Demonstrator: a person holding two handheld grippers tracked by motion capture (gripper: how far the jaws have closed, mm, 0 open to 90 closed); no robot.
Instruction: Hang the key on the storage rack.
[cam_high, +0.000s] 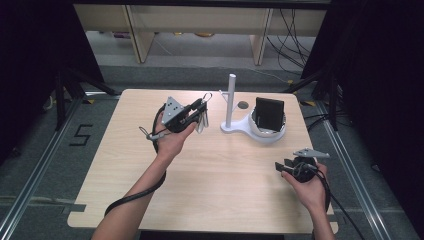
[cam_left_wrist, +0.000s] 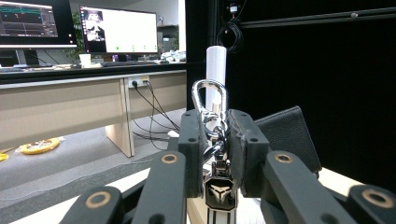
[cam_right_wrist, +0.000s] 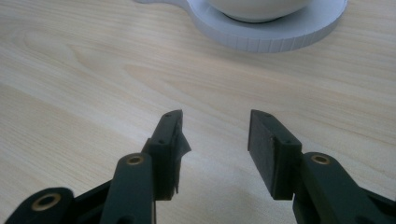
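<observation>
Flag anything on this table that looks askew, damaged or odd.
One small thing: a bit of dark lining sticks out from a pad of the open right gripper, as if peeling. The stand is upright, and the wallet sits in its dish.

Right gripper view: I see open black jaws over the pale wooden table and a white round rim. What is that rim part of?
Observer: The base of a white plastic stand with an upright post; it holds a black rectangular wallet.
Operator: Where is the other gripper?
Observer: The left gripper is raised left of that post in the high view.
Operator: Holding anything?
Observer: Yes, it is shut on a silver metal snap hook.
</observation>
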